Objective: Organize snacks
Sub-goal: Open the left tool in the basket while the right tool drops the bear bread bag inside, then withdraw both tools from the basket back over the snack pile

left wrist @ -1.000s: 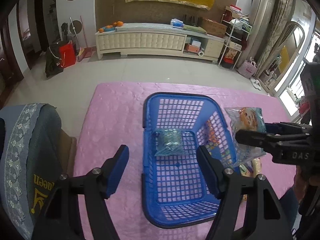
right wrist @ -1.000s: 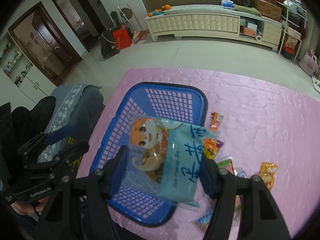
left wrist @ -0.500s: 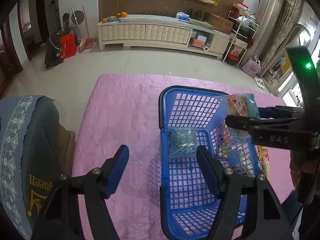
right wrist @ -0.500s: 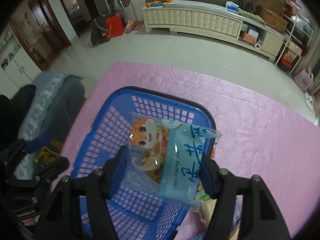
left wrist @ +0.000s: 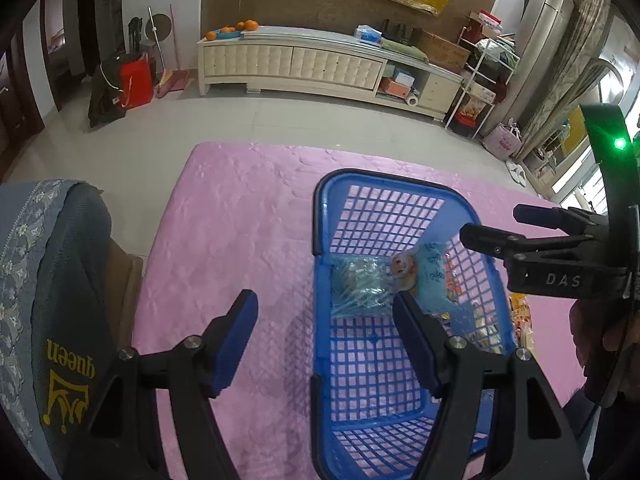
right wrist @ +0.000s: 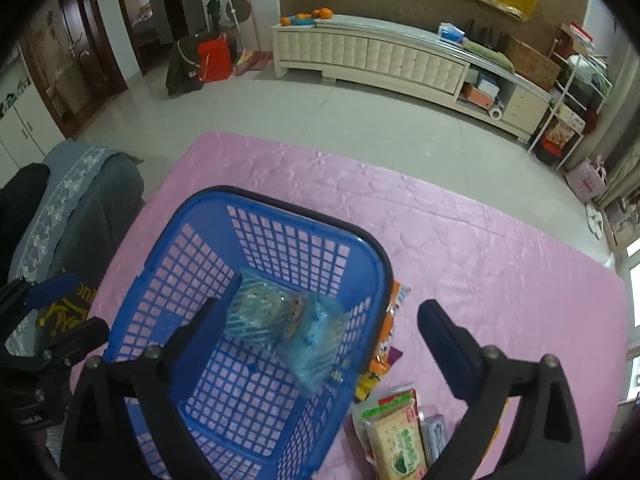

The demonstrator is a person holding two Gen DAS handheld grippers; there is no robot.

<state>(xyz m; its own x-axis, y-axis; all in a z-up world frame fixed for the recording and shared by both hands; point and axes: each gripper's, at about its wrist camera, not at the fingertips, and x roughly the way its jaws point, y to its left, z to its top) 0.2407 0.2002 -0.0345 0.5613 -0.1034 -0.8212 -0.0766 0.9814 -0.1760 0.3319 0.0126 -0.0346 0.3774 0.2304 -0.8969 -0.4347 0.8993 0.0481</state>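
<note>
A blue plastic basket [left wrist: 320,264] [right wrist: 168,256] stands on the pink tablecloth. Inside it lie a striped green snack pack [left wrist: 358,286] [right wrist: 256,312] and a light blue cartoon snack bag [left wrist: 430,276] [right wrist: 316,340], leaning against the right wall. My right gripper [right wrist: 324,328] is open and empty above the basket's right rim; it also shows in the left wrist view [left wrist: 492,224]. My left gripper [left wrist: 326,324] is open and empty over the basket's left wall.
Loose snacks lie on the cloth right of the basket: an orange pack [right wrist: 390,320], a green cracker pack [right wrist: 396,436] and a small grey pack [right wrist: 434,438]. A chair with a grey cover [left wrist: 44,280] stands at the table's left edge.
My right gripper has opened and let go of the cartoon snack bag, which now lies in the basket beside the striped pack. The left gripper stayed open.
</note>
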